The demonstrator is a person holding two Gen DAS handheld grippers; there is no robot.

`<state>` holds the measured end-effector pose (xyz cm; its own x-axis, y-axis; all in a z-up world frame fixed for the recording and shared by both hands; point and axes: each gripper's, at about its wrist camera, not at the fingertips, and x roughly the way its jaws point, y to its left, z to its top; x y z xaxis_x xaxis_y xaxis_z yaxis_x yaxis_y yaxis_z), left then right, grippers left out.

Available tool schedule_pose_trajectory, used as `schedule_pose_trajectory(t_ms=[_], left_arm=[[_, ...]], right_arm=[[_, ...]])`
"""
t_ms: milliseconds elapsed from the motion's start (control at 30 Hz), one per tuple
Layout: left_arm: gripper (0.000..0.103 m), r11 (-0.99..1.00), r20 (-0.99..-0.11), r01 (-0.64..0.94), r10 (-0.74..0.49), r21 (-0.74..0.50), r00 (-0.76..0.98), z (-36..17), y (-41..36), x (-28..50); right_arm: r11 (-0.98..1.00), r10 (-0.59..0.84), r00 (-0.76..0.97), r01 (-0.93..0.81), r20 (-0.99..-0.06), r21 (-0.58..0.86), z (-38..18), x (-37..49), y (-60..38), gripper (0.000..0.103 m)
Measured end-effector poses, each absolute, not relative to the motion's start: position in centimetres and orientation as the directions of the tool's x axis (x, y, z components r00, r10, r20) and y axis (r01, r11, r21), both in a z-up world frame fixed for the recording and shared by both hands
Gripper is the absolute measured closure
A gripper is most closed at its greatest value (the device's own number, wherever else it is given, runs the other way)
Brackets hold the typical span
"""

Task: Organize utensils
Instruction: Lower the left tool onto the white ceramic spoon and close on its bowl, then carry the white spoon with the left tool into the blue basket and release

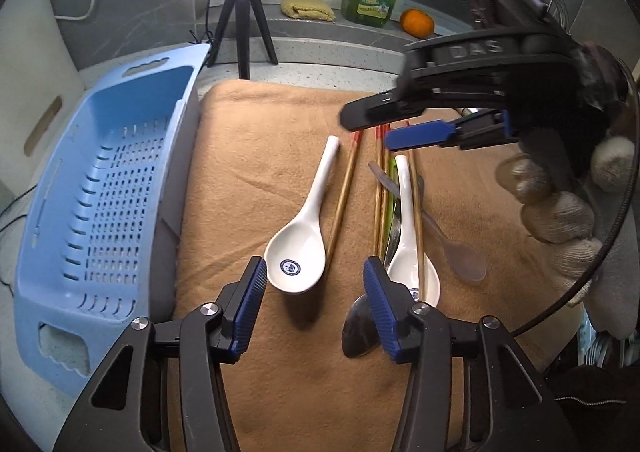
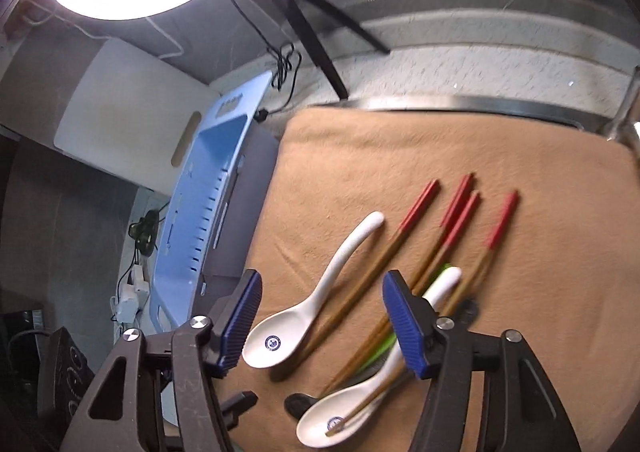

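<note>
Now our left gripper (image 1: 316, 284) hangs jaws apart, empty, over the white spoon (image 1: 298, 248); its bowl lies between the fingertips, handle running straight ahead. Right gripper (image 2: 322, 316), also apart, sits farther.

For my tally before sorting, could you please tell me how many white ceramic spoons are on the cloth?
2. One spoon lies alone, nearest the basket; the other lies in the pile of chopsticks. More could be hidden underneath.
</note>
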<state>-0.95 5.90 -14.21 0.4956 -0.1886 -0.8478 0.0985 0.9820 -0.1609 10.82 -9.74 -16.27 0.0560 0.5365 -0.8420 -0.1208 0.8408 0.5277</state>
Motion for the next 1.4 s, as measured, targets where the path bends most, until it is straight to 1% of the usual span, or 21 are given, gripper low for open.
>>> schedule_pose_trajectory(t_ms=[100,167,433,500,633,700,767,933,1067,1300,1333,1400], left_arm=[[0.061,0.981,-0.856,0.113,-0.193,-0.159,0.479,-14.9,5.7,-0.6],[0.063,0.980,-0.860,0.122,-0.198,-0.159,0.470,-15.3,5.7,-0.3],[0.064,0.980,-0.871,0.134,-0.194,-0.149,0.452,-16.2,5.7,0.0],[0.064,0.981,-0.873,0.129,-0.187,-0.144,0.450,-16.3,5.9,0.2],[0.064,0.983,-0.873,0.118,-0.177,-0.137,0.455,-16.0,5.9,-0.2],[0.064,0.985,-0.874,0.116,-0.170,-0.131,0.455,-15.9,6.0,-0.3],[0.064,0.985,-0.877,0.116,-0.165,-0.126,0.452,-16.0,6.1,-0.2],[0.064,0.988,-0.887,0.101,-0.152,-0.119,0.437,-16.6,6.3,-0.1],[0.064,0.988,-0.891,0.101,-0.147,-0.115,0.430,-16.8,6.4,-0.1],[0.064,0.985,-0.897,0.116,-0.163,-0.126,0.410,-17.7,5.8,0.6],[0.067,0.985,-0.896,0.117,-0.165,-0.127,0.412,-17.7,5.8,0.7],[0.067,0.984,-0.895,0.116,-0.169,-0.133,0.412,-17.8,5.8,1.0]], right_arm=[[0.837,0.542,0.011,-0.093,-0.840,0.539,-17.8,11.4,-9.1,0.060],[0.839,0.539,0.001,-0.085,-0.842,0.537,-18.5,11.7,-8.8,0.062],[0.858,0.507,-0.023,-0.084,-0.861,0.507,-19.7,12.3,-7.7,0.065],[0.862,0.499,-0.030,-0.080,-0.866,0.500,-20.2,12.5,-7.5,0.069],[0.869,0.487,-0.041,-0.076,-0.873,0.488,-20.9,12.8,-7.3,0.073],[0.873,0.479,-0.041,-0.084,-0.877,0.480,-21.0,12.9,-7.2,0.078],[0.874,0.475,-0.044,-0.091,-0.879,0.477,-21.1,12.8,-7.1,0.080],[0.877,0.468,-0.049,-0.097,-0.883,0.470,-21.2,12.9,-6.8,0.082],[0.880,0.462,-0.050,-0.093,-0.885,0.465,-21.5,12.9,-7.0,0.087],[0.878,0.468,-0.052,-0.093,-0.882,0.470,-21.5,12.9,-6.9,0.087],[0.877,0.469,-0.052,-0.090,-0.882,0.472,-21.5,12.9,-6.9,0.087],[0.877,0.470,-0.049,-0.085,-0.881,0.473,-21.5,13.0,-7.0,0.088]])
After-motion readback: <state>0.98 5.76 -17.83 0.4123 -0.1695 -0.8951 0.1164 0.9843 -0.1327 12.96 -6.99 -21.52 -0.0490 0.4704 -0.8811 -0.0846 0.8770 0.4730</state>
